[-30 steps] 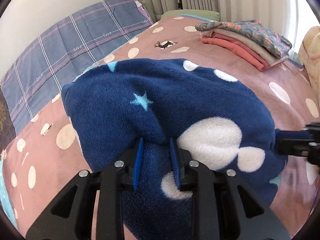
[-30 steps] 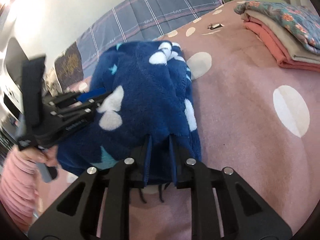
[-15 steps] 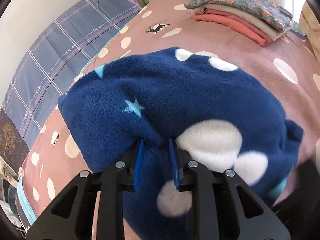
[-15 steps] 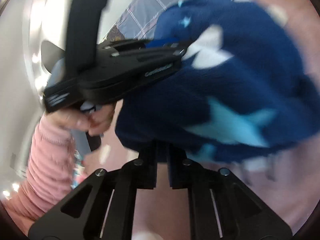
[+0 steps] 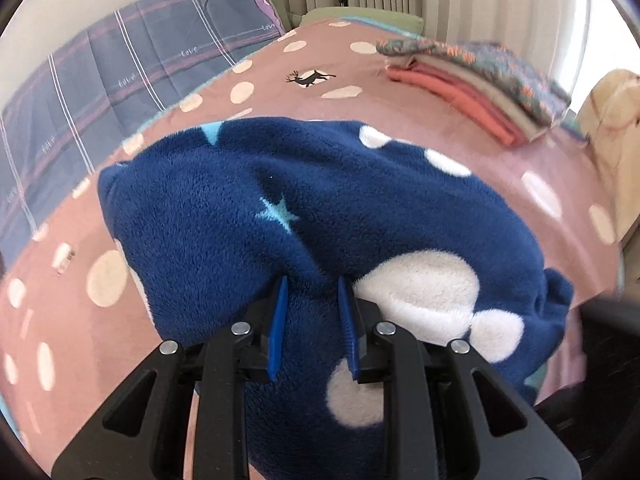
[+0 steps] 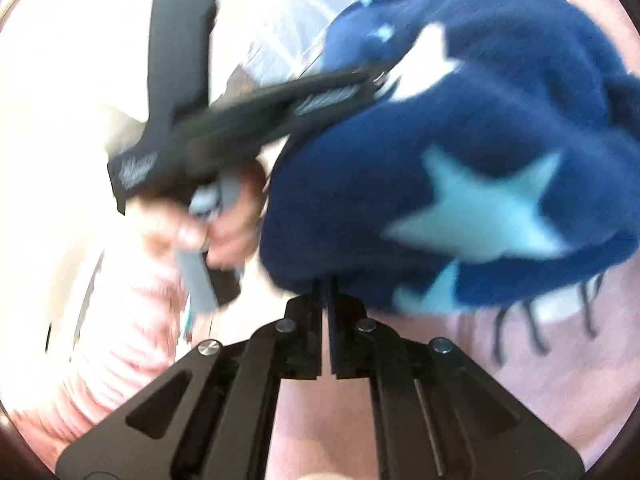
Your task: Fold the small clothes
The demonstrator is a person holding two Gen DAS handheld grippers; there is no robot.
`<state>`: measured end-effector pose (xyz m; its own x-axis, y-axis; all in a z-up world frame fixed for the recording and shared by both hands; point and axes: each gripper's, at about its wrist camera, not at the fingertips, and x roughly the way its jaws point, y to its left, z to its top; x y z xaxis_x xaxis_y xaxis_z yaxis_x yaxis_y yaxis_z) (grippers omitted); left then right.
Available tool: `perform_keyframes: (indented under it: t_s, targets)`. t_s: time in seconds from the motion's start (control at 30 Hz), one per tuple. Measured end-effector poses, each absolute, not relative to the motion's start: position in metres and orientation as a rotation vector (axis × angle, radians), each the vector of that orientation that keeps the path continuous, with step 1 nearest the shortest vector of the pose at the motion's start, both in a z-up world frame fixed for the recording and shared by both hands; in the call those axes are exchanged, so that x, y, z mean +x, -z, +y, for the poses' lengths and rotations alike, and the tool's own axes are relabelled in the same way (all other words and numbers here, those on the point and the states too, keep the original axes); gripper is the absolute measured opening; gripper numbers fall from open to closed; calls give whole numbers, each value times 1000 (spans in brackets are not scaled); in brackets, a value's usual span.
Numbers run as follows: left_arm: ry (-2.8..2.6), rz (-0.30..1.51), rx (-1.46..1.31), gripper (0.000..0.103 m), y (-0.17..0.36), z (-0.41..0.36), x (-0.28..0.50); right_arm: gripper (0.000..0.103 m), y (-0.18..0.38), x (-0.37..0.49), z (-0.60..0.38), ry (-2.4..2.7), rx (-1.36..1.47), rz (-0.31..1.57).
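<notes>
A navy fleece garment with white blobs and pale blue stars is bunched up above the pink dotted bedspread. My left gripper is shut on a thick fold of it, fleece filling the gap between the blue fingers. In the right wrist view the garment hangs just ahead, blurred. My right gripper has its jaws nearly together at the garment's lower edge; whether fabric is pinched there is hidden. The left gripper's black body and the hand holding it show at the left.
A stack of folded clothes lies at the far right of the bed. A blue plaid pillow is at the back left, curtains behind. A cream object sits at the right edge. Dark cords dangle under the garment.
My right gripper swung left under the garment and now faces the left gripper and hand. The left gripper kept its hold; the garment lifted and bunched more.
</notes>
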<state>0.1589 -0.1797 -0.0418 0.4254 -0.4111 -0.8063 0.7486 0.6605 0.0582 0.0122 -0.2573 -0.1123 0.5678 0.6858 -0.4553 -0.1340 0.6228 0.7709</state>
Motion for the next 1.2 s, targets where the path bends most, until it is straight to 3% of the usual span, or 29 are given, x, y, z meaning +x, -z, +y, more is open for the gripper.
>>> perform_keyframes:
  t_s: [0.2,0.33,0.5,0.73,0.9,0.93,1.03,1.1,1.2]
  targets:
    - [826,971,233,24,47,-163,185,4,149,40,-231,-539,895,878]
    - [810,936,286,24,48,-173,177,4,146,34,-243,-572,902,896]
    - [784,951,315,24,47,-176,178,4,141,29,-256,-557,1010,788]
    - [781,909,307,25,49,-172,174,3,149,22,-257,-635,900,916]
    - [758,882,313,26,47,-172,170,4,92,-23,-304,-454,643,726]
    - [740,874,317,26,45,-172,167,7,84,-26,-311,-434,629,693]
    - [709,834,311,34,24,-168,144,29,77,-15,-332,-358,617,665]
    - [755,788,286,38,8,-156,120,5,105,-4,-339,-295,638,767]
    - [816,760,278,38,3,-141,92,0,136,-9,-366,-325,860,799]
